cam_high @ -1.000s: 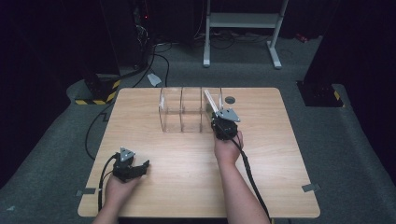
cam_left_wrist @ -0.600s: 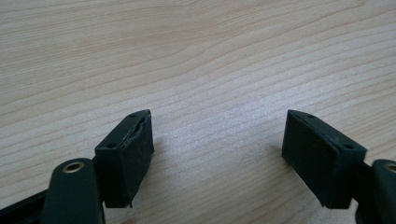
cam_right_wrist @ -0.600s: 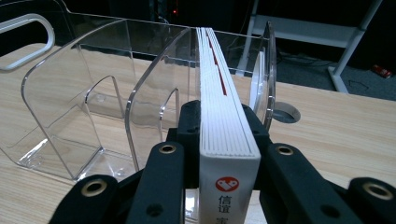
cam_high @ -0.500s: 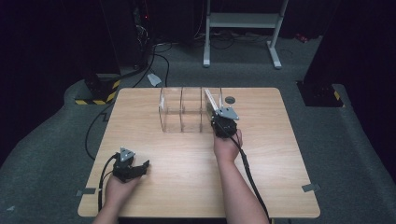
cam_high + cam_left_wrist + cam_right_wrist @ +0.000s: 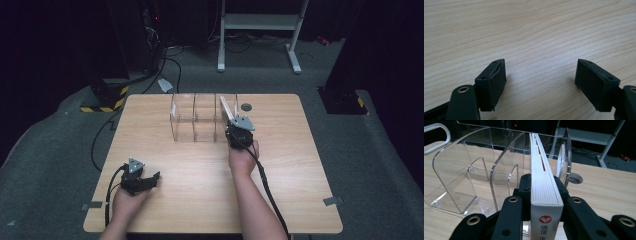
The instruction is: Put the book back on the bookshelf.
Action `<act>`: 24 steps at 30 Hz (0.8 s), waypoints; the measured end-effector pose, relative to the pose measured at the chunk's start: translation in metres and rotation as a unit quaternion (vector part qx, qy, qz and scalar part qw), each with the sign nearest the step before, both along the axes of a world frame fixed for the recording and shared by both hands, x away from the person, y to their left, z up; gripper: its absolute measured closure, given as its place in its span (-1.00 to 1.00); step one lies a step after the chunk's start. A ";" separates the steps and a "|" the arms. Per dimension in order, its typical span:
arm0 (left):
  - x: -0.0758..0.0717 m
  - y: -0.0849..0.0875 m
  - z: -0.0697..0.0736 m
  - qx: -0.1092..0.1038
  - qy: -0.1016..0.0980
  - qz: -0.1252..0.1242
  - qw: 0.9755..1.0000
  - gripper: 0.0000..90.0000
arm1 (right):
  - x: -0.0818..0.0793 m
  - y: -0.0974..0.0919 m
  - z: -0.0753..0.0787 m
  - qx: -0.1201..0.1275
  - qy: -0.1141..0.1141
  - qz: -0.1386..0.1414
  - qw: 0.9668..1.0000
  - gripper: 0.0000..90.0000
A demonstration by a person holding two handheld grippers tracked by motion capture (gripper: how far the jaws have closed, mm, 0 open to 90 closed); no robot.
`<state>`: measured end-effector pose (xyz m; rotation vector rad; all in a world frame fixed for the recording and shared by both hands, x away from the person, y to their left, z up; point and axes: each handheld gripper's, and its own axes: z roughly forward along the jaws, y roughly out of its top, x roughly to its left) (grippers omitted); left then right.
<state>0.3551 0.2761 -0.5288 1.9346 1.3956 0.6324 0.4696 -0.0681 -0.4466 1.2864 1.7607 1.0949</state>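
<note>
From the high view, the wooden tabletop [image 5: 310, 165] carries a clear acrylic file rack [image 5: 195, 120] toward its far edge, three compartments in a row, and the right gripper [image 5: 234, 131] sits just at the rack's right end with a white book [image 5: 226, 107] standing in its grip, tilted and reaching into the rightmost compartment. The person's right hand [image 5: 243, 157] is wrapped round the gripper body, cable trailing back along the forearm. Down at the near left corner, the left gripper [image 5: 150, 180] rests low over bare wood, well apart from the rack, held in the left hand [image 5: 127, 200], with its jaws pointing to the right. A round grommet hole [image 5: 246, 106] shows in the tabletop just beside the rack's right end. Over to the left gripper view: the left gripper [image 5: 540, 75] has its jaws spread wide, nothing between them, only pale wood grain beneath. Now the right gripper view: the right gripper [image 5: 544, 192] has its jaws pinching the book [image 5: 544, 185] from both sides near its spine end, page edges facing up, a red round logo and printed characters on the near face. The book runs forward into the slot between the curved clear divider [image 5: 506, 167] and the end wall [image 5: 567, 157] of the rack [image 5: 454, 172]; the two compartments to the left of it stand open.
</note>
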 end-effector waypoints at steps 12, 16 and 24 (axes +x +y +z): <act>0.000 0.000 0.000 0.000 0.000 0.000 1.000 -0.45 | -0.008 0.001 -0.006 -0.004 0.012 0.002 1.000 0.64; 0.000 0.000 0.000 0.000 0.000 0.000 1.000 -0.45 | -0.009 -0.002 -0.009 -0.002 0.017 0.002 1.000 0.64; -0.001 0.000 0.000 0.001 0.000 0.001 1.000 -0.45 | -0.012 -0.003 -0.010 0.003 0.020 0.003 1.000 0.60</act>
